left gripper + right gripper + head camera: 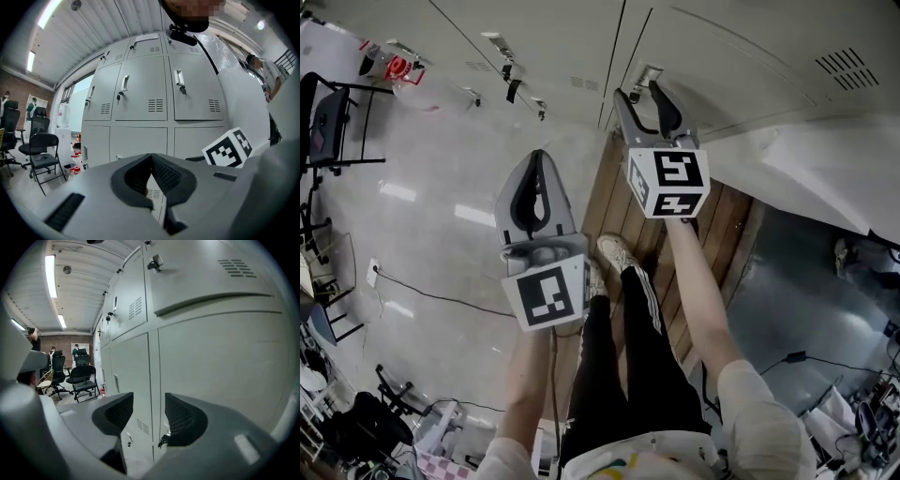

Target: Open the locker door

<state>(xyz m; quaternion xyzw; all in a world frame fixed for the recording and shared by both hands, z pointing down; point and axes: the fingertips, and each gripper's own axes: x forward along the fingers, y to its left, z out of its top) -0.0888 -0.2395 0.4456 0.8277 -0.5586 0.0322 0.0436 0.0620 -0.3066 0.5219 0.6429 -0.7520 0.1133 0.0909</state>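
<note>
**Setting.** A workshop room with a glossy floor (441, 244), office chairs (82, 376) at the far end, and a bank of grey lockers (150, 108) straight ahead. Every door in view is shut.

**Location of the work.** The locker door (741, 66) stands in front of the right tool (637, 94). Its handle (645, 74) sits at the door's left edge, beside the seam to the next locker.

**Tool state.**
- Right tool: released, jaws wide apart, with only the locker front behind the gap. It is close to the lockers but not touching the handle. In the right gripper view the handle stands well above the jaw line. A small dark latch (161, 441) on the lower door shows low between the jaws.
- Left tool (536, 159): clenched on nothing and kept back from the lockers.

**Step in hand (judged): approach and grip the handle.**
1. Bring the open jaws level with the handle before advancing.
2. Place one jaw on each side of the pull, square to the door.
3. Close fully on the pull. A partial grip is likely to slip off.
4. Pull along the door's swing, away from the hinge side, not straight back.
5. Keep the left tool out of the door's path.
</note>
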